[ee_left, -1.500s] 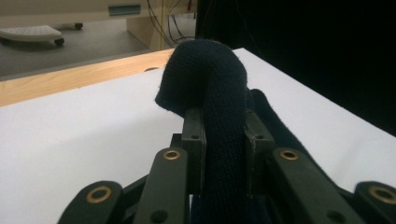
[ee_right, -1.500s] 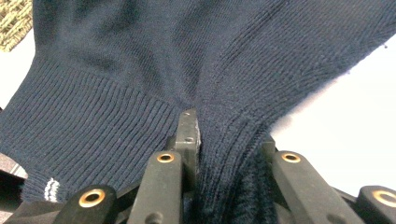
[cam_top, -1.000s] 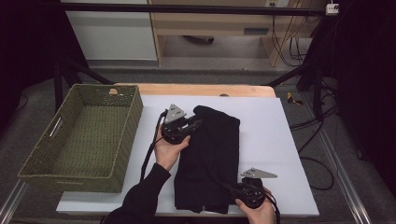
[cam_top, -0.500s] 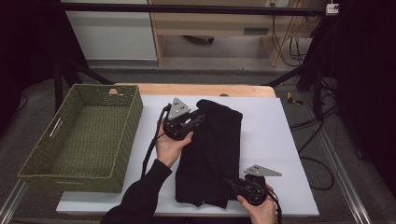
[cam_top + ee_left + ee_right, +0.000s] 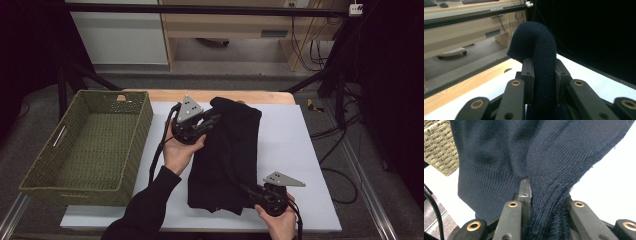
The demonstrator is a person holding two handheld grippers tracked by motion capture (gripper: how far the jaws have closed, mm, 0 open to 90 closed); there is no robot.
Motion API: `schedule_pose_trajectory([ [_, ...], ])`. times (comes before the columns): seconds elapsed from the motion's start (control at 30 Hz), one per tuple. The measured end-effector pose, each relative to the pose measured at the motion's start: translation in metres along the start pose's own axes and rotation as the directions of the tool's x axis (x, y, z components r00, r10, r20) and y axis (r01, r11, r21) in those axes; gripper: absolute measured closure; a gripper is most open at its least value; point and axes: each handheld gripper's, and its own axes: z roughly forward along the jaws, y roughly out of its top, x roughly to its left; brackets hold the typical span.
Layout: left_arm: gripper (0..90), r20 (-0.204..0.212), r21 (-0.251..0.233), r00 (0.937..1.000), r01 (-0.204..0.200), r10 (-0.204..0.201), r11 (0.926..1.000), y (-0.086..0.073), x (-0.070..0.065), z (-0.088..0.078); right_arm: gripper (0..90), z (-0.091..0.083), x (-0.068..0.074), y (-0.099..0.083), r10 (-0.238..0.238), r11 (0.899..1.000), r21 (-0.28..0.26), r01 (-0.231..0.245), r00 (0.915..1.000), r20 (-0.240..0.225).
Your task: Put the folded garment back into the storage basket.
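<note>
Both pairs of jaws are clamped on the dark knitted sweater (image 5: pixel 227 155): in the left gripper view a thick roll of navy knit is pinched between the two black pads and arches up over them, and in the right gripper view the ribbed hem is bunched tight between the pads.

Taking things by size, the white table top (image 5: pixel 310 150) carries everything, with the woven green basket (image 5: pixel 85 145) standing empty at its left edge, well apart from the garment's far side but near the left hand. The sweater lies folded lengthwise down the middle of the table, between the basket and the bare right half. The left gripper (image 5: pixel 212 121) holds its far end and the right gripper (image 5: pixel 248 191) holds the near hem, close to the person's body.

Compared with a second ago, the far end of the sweater now stands clear of the table, lifted with the left gripper, and its upper edge has shifted a little to the right, while the near hem and the right gripper sit where they were. I judge this to be the start of folding the far end toward the hem, or of lifting the garment for the basket; the grip looks firm enough for either.
</note>
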Motion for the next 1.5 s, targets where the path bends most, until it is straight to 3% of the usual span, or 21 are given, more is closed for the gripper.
schedule_pose_trajectory([
  [0.7, 74.4, -0.044, -0.015, 0.9989, -0.017, 0.016, 0.9997, 0.029, 0.018, -0.021, 73.2, 0.009, 0.010, 0.028, -0.070, 0.995, -0.071, 0.068, 0.9973, -0.024],
  [0.83, 74.3, -0.045, -0.025, 0.9990, 0.003, -0.004, 0.9997, 0.035, 0.024, -0.026, 73.2, 0.010, 0.014, 0.033, -0.084, 0.993, -0.085, 0.081, 0.9961, -0.028],
  [1.5, 74.3, -0.125, -0.022, 0.9918, -0.026, 0.023, 0.9994, 0.061, 0.052, -0.059, 73.2, 0.020, 0.042, 0.062, -0.140, 0.978, -0.160, 0.131, 0.9891, -0.045],
])
